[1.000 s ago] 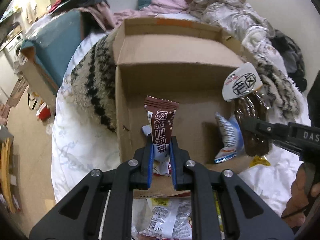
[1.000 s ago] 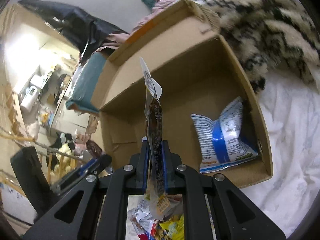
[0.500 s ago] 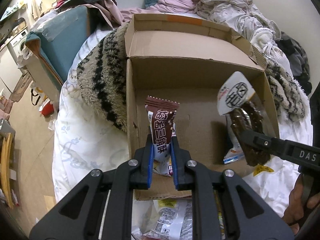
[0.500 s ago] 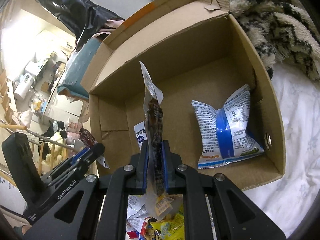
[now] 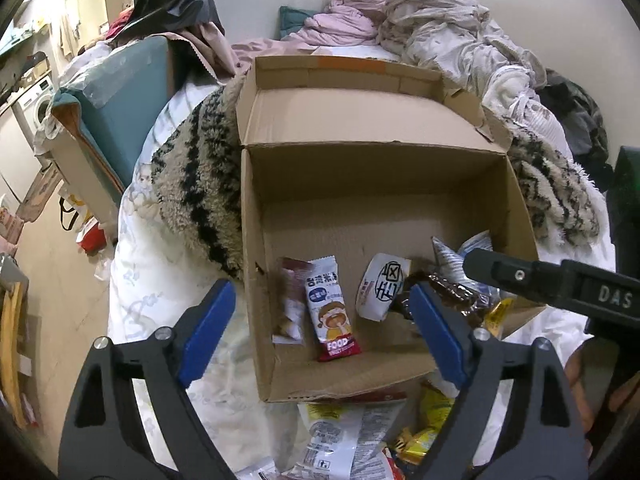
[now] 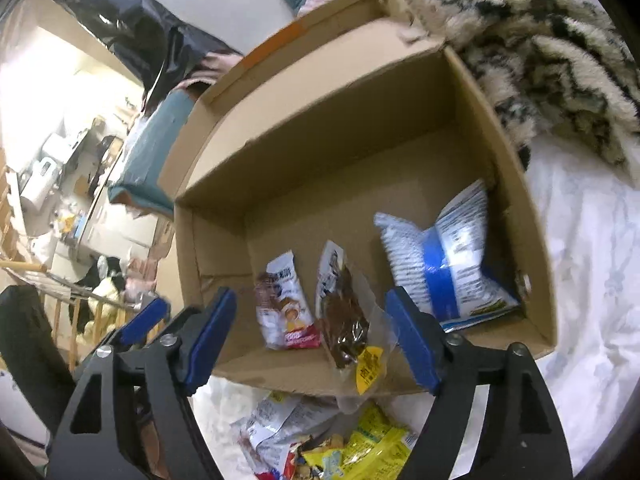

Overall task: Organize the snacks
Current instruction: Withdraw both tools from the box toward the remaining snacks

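An open cardboard box (image 5: 256,240) (image 6: 536,240) sits on the bed. In it lie a brown packet (image 5: 289,304), a red-and-white snack (image 5: 331,312) (image 6: 286,316), a blue-and-white bag (image 5: 460,250) (image 6: 444,260) and a clear packet of dark pieces (image 5: 452,294) (image 6: 344,316) that leans over the front wall. My left gripper (image 5: 320,312) hovers above the box's near left corner. Its jaws are opening, with nothing pressed between them. My right gripper (image 6: 312,312) (image 5: 540,280) hangs over the front wall, also opening, and the clear packet is loose below it.
Loose snack packets (image 5: 352,436) (image 6: 320,436) are piled on the white sheet in front of the box. A striped fluffy blanket (image 5: 192,184) (image 6: 552,60) lies beside and behind the box. Crumpled clothes (image 5: 440,28) are heaped at the back. A hand (image 5: 580,396) holds the right gripper.
Both grippers went from shut to wide. The brown packet left the left jaws and lies in the box. The clear dark packet dropped from the right jaws onto the box's front.
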Tool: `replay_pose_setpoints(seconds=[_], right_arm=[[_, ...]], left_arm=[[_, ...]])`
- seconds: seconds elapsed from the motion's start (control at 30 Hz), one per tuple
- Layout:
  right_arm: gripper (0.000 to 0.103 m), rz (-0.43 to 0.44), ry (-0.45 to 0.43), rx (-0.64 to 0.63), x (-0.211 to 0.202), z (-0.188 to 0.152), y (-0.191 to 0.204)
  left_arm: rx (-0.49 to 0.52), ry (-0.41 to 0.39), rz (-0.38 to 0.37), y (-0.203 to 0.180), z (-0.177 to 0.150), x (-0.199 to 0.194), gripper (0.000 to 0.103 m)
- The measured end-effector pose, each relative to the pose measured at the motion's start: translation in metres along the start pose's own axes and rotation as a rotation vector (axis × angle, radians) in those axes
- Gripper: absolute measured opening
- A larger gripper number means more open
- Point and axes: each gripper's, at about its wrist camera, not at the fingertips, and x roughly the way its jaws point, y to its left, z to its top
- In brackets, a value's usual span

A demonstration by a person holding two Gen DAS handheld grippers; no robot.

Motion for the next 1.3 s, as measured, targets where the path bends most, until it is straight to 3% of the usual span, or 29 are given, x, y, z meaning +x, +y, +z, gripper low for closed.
replay_pose_setpoints(seconds=[0.47,0.9,1.07,1.3], right_arm=[[0.081,0.006,0.008,0.018,-0.006,0.005,-0.001],[0.081,-0.026,-0.038,-0.048,-0.068,-0.018,0.004],[0.081,-0.043,-0.096,0.047,-0.102,-0.033,-0.020],[0.081,-0.044,-0.063,0.125,-0.116,-0.060,-0.036]], left_arm=[[-0.053,0.038,-0.010,0.010,-0.003,0.000,0.087],[-0.106,0.019,0.006,0.031,-0.018,-0.049,0.087],[-0.174,0.052,0.013,0.049,-0.036,-0.062,0.087],[-0.207,0.093,0.032,0.060,-0.058,-0.073,0.087]])
